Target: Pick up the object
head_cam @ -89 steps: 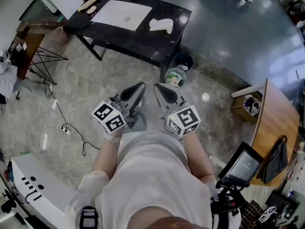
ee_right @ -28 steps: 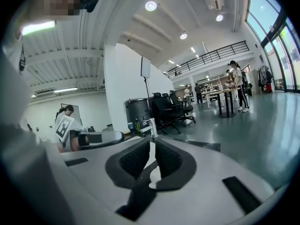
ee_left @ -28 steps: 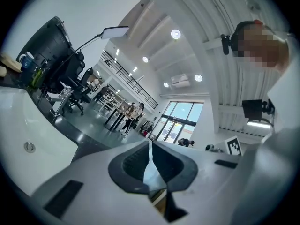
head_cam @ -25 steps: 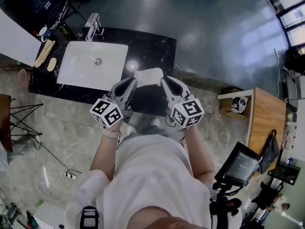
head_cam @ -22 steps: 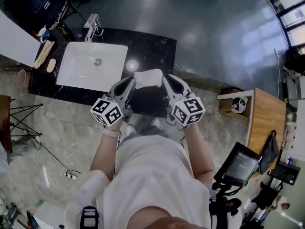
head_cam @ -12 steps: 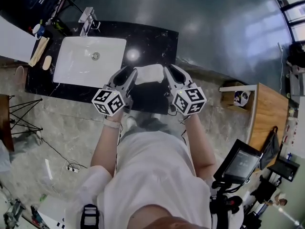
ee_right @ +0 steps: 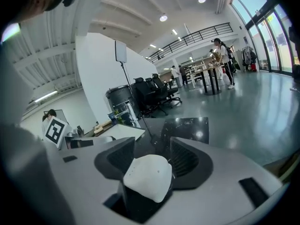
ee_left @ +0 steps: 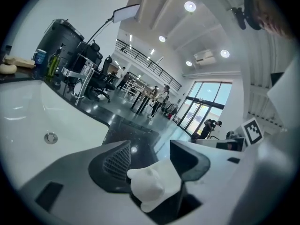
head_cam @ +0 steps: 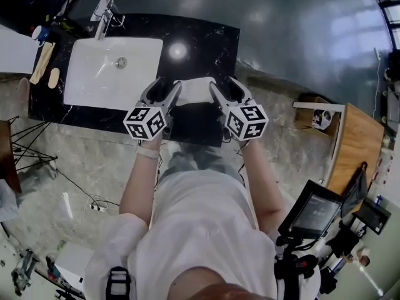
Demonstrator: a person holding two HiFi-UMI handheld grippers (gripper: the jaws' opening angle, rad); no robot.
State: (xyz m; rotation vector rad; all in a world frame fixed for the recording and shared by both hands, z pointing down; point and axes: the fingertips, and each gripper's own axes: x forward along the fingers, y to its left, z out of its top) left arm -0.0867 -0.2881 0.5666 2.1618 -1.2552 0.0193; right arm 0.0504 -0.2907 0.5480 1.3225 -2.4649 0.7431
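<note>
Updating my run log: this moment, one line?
left gripper: jaws opening, soft white cloth between | right gripper: jaws opening, cloth between | cloth over black counter

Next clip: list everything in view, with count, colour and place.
counter: one, black, ahead of the person
sink: one, white, set in the counter's left part
faucet: one, metal, behind the sink
tan items: two, on the counter left of the sink
cloth: one, white, over the counter's near edge, reaching from one gripper to the other
desk: one, wooden, at the right
screen: one, dark, lower right
left gripper: one, grey, jaws opening, one end of the cloth between them
right gripper: one, grey, jaws opening, the other end of the cloth between them
</note>
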